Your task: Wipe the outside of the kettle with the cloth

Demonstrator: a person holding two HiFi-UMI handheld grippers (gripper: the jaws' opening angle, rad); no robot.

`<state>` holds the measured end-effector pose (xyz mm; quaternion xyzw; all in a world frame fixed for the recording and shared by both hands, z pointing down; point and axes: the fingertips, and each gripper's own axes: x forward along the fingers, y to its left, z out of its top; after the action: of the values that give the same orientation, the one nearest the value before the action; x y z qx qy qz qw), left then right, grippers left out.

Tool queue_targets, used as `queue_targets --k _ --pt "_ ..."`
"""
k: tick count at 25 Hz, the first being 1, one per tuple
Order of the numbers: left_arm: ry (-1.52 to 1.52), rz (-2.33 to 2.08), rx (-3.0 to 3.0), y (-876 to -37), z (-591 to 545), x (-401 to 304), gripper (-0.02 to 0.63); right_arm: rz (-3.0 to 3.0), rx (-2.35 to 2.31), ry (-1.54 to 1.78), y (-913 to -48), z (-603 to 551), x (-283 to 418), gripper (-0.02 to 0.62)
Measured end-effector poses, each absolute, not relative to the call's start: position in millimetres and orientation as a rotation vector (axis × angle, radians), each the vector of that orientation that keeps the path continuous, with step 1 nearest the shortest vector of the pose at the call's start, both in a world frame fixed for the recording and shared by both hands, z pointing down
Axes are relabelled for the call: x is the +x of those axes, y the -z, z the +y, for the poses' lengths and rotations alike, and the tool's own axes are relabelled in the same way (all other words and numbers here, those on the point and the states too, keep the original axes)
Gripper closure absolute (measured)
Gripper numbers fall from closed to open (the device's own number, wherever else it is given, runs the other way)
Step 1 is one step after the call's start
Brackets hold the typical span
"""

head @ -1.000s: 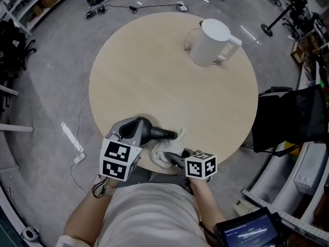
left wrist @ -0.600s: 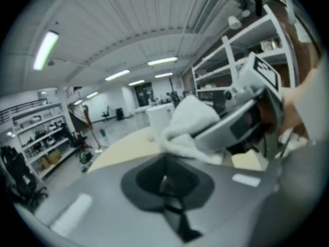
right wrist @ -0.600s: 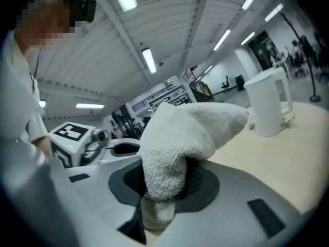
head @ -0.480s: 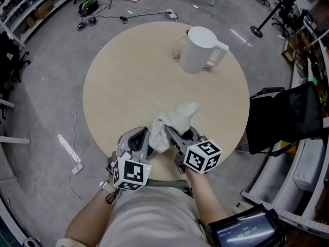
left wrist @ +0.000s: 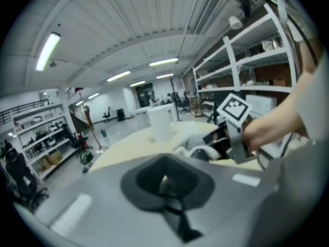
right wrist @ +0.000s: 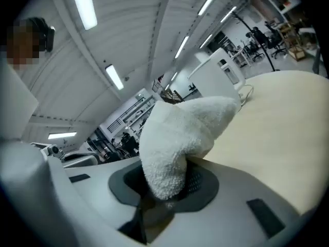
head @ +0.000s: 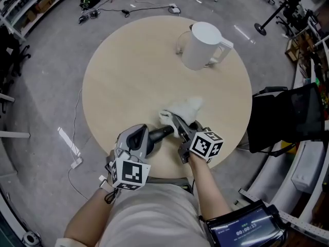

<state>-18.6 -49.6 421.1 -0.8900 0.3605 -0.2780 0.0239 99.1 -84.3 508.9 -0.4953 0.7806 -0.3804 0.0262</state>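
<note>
The round worktop (head: 128, 76) carries the white kettle (head: 201, 46) upright at its far side, handle turned to the person's right, with bare wood all round it. Nothing touches the kettle yet.

Both claws sit well short of the kettle, on the side of it nearest the person. A second ago the cloth (head: 184, 108) lay bunched at the worktop edge farthest from the kettle, with both claws down at it. Half a second ago it hung lifted between the two. Now the right claw (head: 177, 123) has it alone: its jaws are clamped on a fold of the towelling, and the rest stands out ahead of them in a thick white lump aimed toward the kettle. The left claw (head: 167, 133) has come away from the cloth and lies just beside the right one, no nearer the kettle; its jaws are closed, or very nearly, with nothing between them.

So the pick-up looks done, and the wiping has not begun. The cloth is the thing nearest the kettle but well apart from it, with open worktop between. The next move is likely a carry across to the kettle's wall, and the free left claw could steady the kettle by its handle.
</note>
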Motion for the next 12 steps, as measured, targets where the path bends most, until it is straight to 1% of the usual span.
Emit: queue_targets --k 2,5,6,9,12 --pt "0.857 1.123 -2.750 -421 -49 -20 0.618 2.285 -1.582 1.205 -521 -82 102 0.483" --pt "0.855 1.129 -2.747 -421 -49 -21 0.618 2.256 -1.648 1.489 -580 -81 108 0.483" --pt "0.855 1.127 -2.749 -422 -49 -20 0.618 2.329 -1.651 1.494 -575 -79 108 0.483" --pt "0.858 1.124 -2.751 -421 -49 -19 0.618 2.493 -1.554 1.384 -517 -60 101 0.483" --pt "0.862 1.130 -2.747 -421 -49 -21 0.618 2.531 -1.397 1.440 -488 -34 90 0.483"
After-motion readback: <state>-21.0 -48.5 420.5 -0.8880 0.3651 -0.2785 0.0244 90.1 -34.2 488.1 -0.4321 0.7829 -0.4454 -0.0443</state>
